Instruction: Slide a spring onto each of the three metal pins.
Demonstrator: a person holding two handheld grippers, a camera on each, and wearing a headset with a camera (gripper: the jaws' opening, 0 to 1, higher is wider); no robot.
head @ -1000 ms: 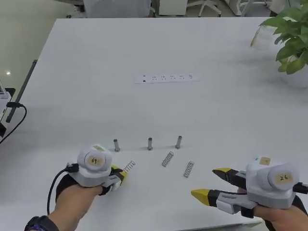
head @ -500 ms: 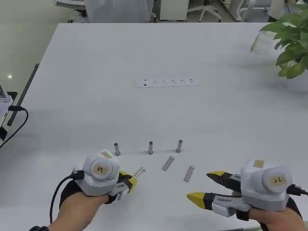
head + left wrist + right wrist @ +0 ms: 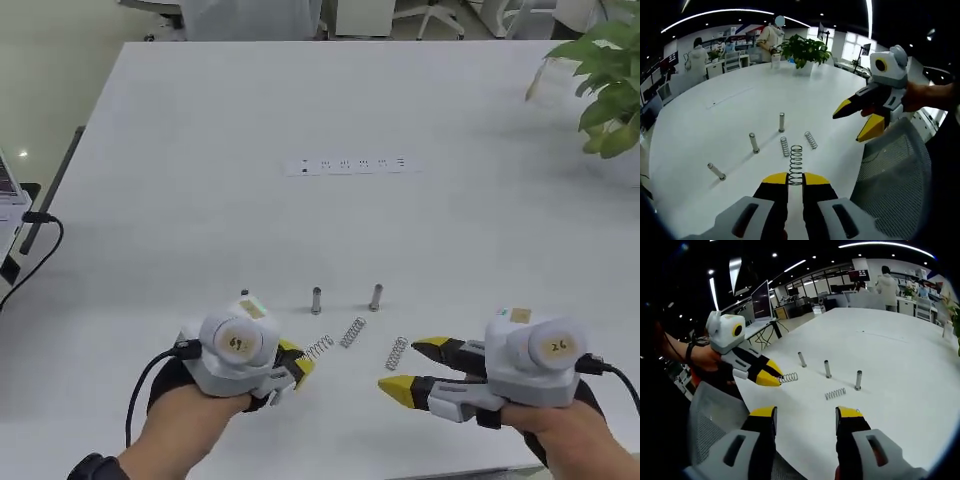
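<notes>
Three short metal pins stand in a row on the white table; the middle pin [image 3: 317,300] and right pin [image 3: 376,297] show plainly, while the left pin [image 3: 716,171] sits just beyond my left gripper. My left gripper [image 3: 297,366] [image 3: 795,178] is shut on one end of a spring [image 3: 318,347] [image 3: 796,164], which sticks out forward in front of the middle pin [image 3: 754,143]. Two loose springs [image 3: 352,332] [image 3: 397,352] lie on the table before the pins. My right gripper [image 3: 412,367] [image 3: 806,412] stands open and holds nothing, just right of the loose springs.
A white power strip [image 3: 345,163] lies farther back at the table's middle. A potted plant [image 3: 610,80] stands at the far right corner. A black cable [image 3: 40,240] hangs off the left edge. A mesh chair back [image 3: 890,185] is near the table's front edge.
My left gripper has carried the spring to the right, from near the left pin to before the middle pin. The right gripper has drifted a little left, still open.
</notes>
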